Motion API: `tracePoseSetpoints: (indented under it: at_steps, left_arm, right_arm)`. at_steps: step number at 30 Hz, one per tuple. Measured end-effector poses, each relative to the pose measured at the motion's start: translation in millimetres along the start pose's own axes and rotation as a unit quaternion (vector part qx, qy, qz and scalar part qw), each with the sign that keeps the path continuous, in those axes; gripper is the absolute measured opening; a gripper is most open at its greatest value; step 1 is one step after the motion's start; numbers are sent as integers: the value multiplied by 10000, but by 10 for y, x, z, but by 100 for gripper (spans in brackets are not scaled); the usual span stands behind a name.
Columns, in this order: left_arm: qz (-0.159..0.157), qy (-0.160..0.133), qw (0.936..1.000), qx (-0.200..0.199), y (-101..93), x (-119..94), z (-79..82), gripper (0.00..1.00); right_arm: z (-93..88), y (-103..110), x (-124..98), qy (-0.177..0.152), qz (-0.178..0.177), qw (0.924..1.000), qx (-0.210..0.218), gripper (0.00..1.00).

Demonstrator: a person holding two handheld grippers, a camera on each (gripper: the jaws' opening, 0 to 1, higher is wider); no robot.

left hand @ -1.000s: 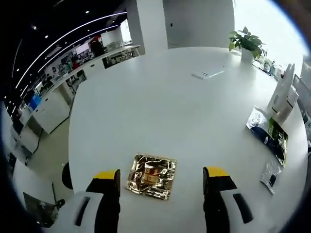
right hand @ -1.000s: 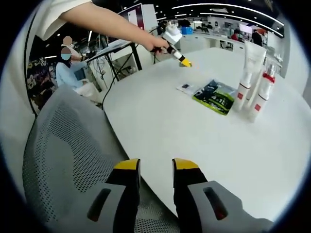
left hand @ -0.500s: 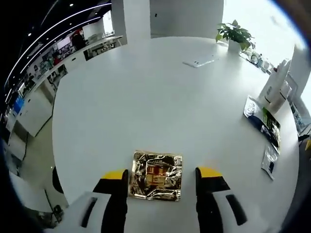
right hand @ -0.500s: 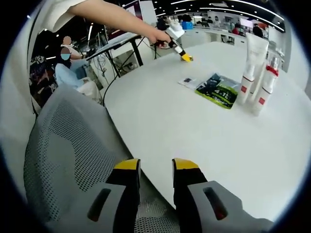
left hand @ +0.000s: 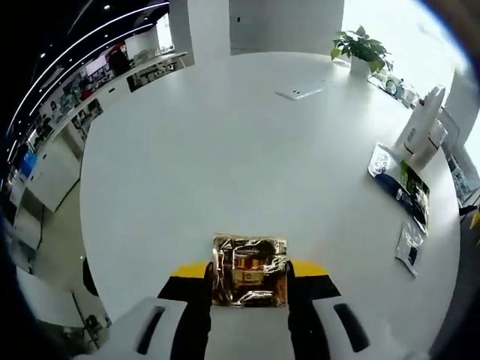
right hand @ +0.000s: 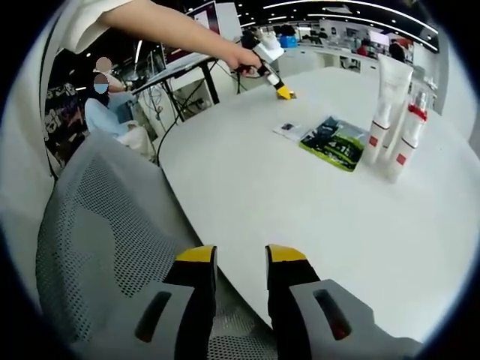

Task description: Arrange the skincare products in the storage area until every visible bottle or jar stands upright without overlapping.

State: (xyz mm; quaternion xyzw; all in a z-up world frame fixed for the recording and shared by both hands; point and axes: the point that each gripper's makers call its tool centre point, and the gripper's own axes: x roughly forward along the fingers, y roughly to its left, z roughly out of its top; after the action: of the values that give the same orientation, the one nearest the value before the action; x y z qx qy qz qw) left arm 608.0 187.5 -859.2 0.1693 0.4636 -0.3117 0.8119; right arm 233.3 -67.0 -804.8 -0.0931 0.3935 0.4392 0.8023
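Gold foil sachet (left hand: 249,271) lies flat on the white round worktop (left hand: 225,165), right between the yellow tips of the left tongs (left hand: 248,271), whose jaws stand narrow and press against its two sides, so they appear to be gripping it. Farther across the worktop, toward the right edge of the left gripper view, stand white tubes (left hand: 421,133) upright and close together, with a green and dark flat packet (left hand: 403,191) beside them and a small clear sachet (left hand: 409,245) nearer still; a potted plant (left hand: 361,51) sits at the far rim. The right gripper view looks from the other side: the right tongs (right hand: 238,256) hang over the worktop edge and a grey mesh chair back (right hand: 105,225), jaws a narrow gap apart with nothing between them. There the tubes show red bands and one red-capped bottle (right hand: 405,146), and a person's arm reaches out with the left tongs down at the worktop.
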Motion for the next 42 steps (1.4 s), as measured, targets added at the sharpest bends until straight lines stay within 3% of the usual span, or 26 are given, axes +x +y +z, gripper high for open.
tracePoseSetpoints:
  at_steps: [7, 12, 16, 21, 24, 31, 35, 37, 42]
  left_arm:
    - [28, -456, 9987, -239, -247, -257, 85, 40]
    - [39, -862, 9948, -546, -588, -502, 137, 40]
    - [78, -1397, 9856, -946, -960, -746, 178, 40]
    - [-1, -1575, 9796, -1245, -1527, -967, 85, 39]
    - [-166, -1981, 9681, -1525, -1990, -1106, 105, 39]
    - [-320, -2159, 9583, -1844, -2733, -1217, -57, 39]
    - [-352, -2287, 9545, -1879, -3042, -1341, -180, 39]
    - [-349, -2308, 9562, -1769, -3199, -1393, -272, 39]
    - [-332, -2441, 9510, -1871, -3439, -1503, -430, 39]
  right_arm:
    - [51, 10, -19, -126, 3, 9999, -42, 24]
    - [93, 20, -36, -235, 2, 9997, -99, 24]
    - [144, 31, -65, -372, -8, 9992, -157, 25]
    - [217, 46, -110, -590, -13, 9981, -197, 25]
    - [265, 45, -140, -732, -26, 9971, -198, 25]
    - [357, 31, -202, -1038, -6, 9946, 20, 26]
    - [433, 38, -252, -1286, 69, 9914, 223, 28]
    - [483, 45, -292, -1421, 111, 9894, 265, 29]
    - [613, -4, -395, -1653, 55, 9848, 529, 29]
